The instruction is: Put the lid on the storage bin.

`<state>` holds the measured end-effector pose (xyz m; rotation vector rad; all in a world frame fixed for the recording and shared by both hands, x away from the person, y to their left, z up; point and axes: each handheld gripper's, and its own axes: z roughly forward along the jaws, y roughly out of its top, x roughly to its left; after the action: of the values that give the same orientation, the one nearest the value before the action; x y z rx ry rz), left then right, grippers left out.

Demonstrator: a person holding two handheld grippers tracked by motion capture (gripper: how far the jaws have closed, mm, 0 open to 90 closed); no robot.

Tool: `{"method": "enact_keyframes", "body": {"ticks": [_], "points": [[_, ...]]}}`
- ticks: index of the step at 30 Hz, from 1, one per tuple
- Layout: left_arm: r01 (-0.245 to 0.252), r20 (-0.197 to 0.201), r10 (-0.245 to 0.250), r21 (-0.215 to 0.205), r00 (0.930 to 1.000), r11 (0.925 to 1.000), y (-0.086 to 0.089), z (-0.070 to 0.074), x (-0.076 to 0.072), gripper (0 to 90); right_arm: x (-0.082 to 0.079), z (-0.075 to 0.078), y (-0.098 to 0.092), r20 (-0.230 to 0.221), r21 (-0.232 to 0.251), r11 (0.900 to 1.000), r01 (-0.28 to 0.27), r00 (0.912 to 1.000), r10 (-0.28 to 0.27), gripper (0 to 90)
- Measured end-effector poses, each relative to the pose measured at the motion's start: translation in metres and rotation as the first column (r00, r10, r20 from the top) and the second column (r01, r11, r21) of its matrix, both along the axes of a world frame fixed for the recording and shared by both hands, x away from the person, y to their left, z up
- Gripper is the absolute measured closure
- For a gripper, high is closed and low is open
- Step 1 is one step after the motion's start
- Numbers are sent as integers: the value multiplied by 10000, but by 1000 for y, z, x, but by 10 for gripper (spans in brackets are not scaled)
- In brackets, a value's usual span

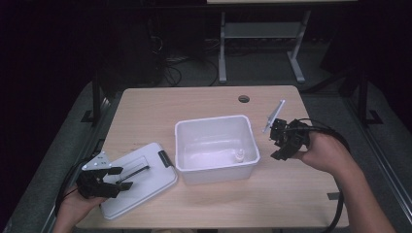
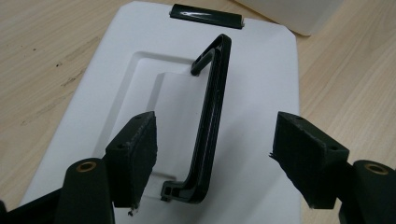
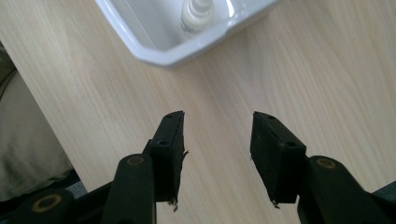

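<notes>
My left gripper (image 1: pixel 121 178) hangs over the white bin lid (image 1: pixel 145 187) at the desk's (image 1: pixel 204 102) near left corner, fingers (image 2: pixel 135 154) spread either side of the lid's raised black handle (image 2: pixel 210 121) without touching it. The lid's near end is cut off behind my fingers in the left gripper view. At centre stands the open white plastic bin (image 1: pixel 214 124), a small white bottle (image 1: pixel 239 156) in its near right corner; its label is too small to read. My right gripper (image 1: pixel 278 141) hovers just beside the bin's right wall, fingers (image 3: pixel 170 140) apart with bare desk between them.
</notes>
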<state>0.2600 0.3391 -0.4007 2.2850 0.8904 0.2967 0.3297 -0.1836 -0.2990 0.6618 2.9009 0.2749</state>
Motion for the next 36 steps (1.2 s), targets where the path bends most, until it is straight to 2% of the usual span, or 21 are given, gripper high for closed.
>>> {"method": "enact_keyframes", "body": {"ticks": [6,21,31,36], "points": [[69,-55,-69,35,10000,10000,-1,-1,1,300,-7,-13,-14,30,212,9995,231,9997,-231,516],[24,-135,-23,39,9999,10000,-2,-3,0,300,-17,-41,-32,-67,729,9946,745,9972,-742,492],[72,-208,-71,69,9998,9999,-3,-4,1,299,-26,-59,-45,147,1174,9859,1189,9925,-1214,452],[119,-221,-116,111,9997,9999,-4,-4,0,299,-29,-66,-47,189,1147,9858,1225,9919,-1255,443]]}}
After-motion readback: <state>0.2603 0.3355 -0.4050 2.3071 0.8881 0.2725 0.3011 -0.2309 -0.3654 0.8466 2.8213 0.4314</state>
